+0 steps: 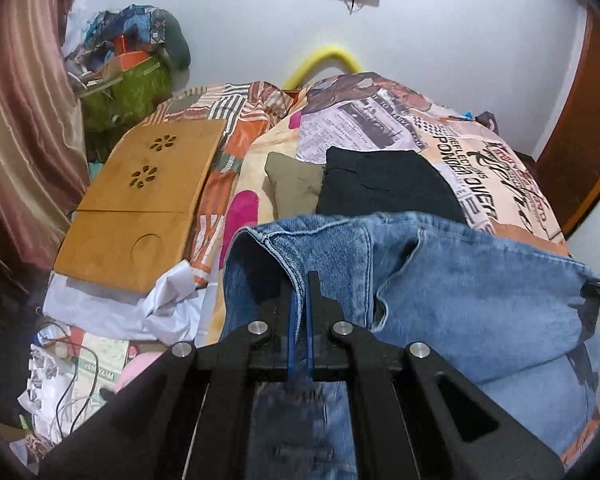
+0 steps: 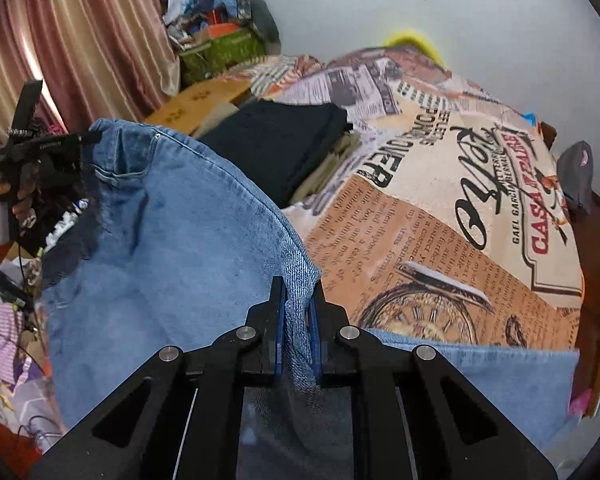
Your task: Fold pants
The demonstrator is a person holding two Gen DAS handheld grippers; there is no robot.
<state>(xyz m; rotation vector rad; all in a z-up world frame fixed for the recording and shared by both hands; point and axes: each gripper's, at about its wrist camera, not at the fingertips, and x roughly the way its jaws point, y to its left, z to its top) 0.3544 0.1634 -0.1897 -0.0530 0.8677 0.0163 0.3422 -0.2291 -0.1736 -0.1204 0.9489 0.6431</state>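
Observation:
Light blue jeans (image 1: pixel 460 280) hang stretched between my two grippers above the near end of the bed. My left gripper (image 1: pixel 302 280) is shut on the waistband edge. It also shows in the right wrist view (image 2: pixel 94 136), at the far left, pinching the other corner. My right gripper (image 2: pixel 298 284) is shut on a bunched fold of the jeans (image 2: pixel 160 260). A lower part of the jeans lies on the bed (image 2: pixel 480 372).
The bed has a newspaper-print cover (image 2: pixel 440 220). Folded black pants (image 1: pixel 384 188) and an olive garment (image 1: pixel 292 184) lie on it beyond the jeans. A wooden lap tray (image 1: pixel 140 204) lies at the left. Clutter and curtain (image 1: pixel 16 120) at left.

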